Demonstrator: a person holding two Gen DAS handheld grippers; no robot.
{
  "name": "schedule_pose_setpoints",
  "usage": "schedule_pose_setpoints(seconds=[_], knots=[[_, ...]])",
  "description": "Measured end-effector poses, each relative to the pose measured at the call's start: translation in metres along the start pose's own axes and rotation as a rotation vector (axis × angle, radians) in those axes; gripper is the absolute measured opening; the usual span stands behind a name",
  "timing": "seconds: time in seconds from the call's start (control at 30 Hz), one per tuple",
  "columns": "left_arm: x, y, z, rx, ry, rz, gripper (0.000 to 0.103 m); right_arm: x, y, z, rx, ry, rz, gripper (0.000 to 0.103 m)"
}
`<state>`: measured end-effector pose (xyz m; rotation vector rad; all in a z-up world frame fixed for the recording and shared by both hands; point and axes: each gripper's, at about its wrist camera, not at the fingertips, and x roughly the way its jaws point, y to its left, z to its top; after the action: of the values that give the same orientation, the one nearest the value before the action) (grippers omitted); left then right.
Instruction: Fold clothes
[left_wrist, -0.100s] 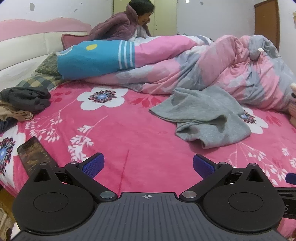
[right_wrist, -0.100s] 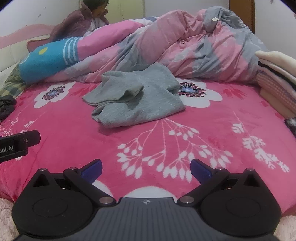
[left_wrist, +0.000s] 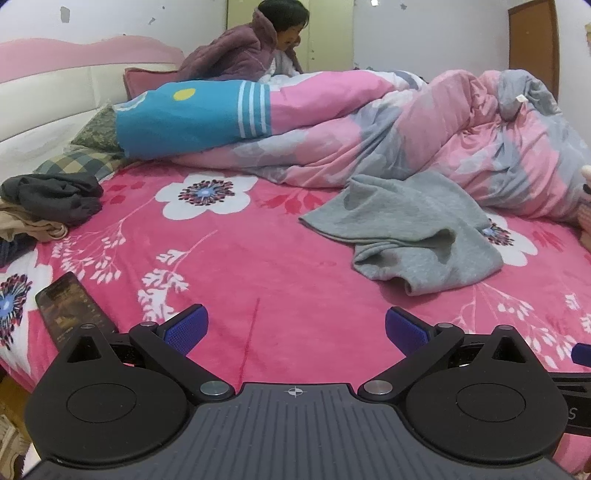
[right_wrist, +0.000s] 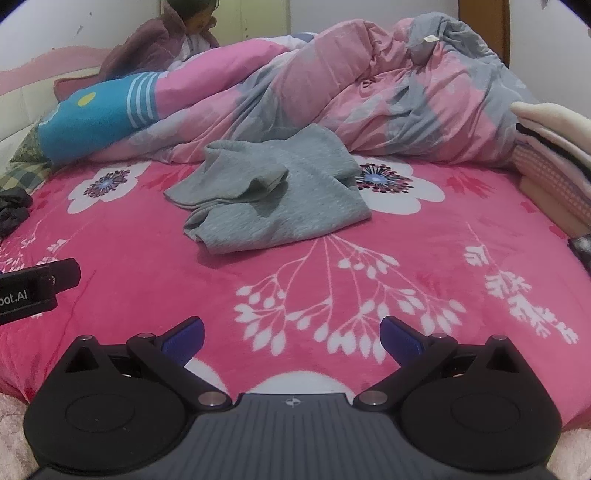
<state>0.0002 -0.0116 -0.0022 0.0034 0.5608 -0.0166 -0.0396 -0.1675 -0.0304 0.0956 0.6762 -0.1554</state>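
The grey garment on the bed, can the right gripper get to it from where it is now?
Probably yes. The right gripper is open and empty, and only bare pink floral blanket lies between it and the crumpled grey garment. Nothing sits on the garment.

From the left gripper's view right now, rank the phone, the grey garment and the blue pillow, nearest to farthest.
1. Phone: left, just beside the left gripper.
2. Grey garment: right of centre, mid-bed.
3. Blue pillow: far left, by the headboard.
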Motion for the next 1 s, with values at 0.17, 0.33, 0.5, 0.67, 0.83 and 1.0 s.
schedule_pose_setpoints(seconds=[0.17,0.33,0.5,0.67,0.83,1.0], knots=[[0.002,0.015,0.003,-0.015,-0.011,-0.020,0.103,0.001,0.000,0.000,0.001,0.003,-0.010,0.103],[0.003,0.020,0.002,-0.029,-0.010,0.013,0.103,0.002,0.000,0.000,0.003,0.006,-0.020,0.103],[0.007,0.021,-0.002,-0.008,0.024,0.026,0.103,0.004,0.004,0.001,0.018,0.010,-0.025,0.103],[0.006,0.027,-0.004,-0.036,0.014,0.017,0.103,0.004,0.004,0.002,0.021,0.009,-0.033,0.103],[0.008,0.023,-0.004,-0.042,0.030,0.023,0.103,0.005,0.004,0.003,0.029,0.013,-0.038,0.103],[0.010,0.024,-0.006,-0.043,0.038,0.018,0.103,0.006,0.007,0.003,0.023,0.014,-0.042,0.103]])
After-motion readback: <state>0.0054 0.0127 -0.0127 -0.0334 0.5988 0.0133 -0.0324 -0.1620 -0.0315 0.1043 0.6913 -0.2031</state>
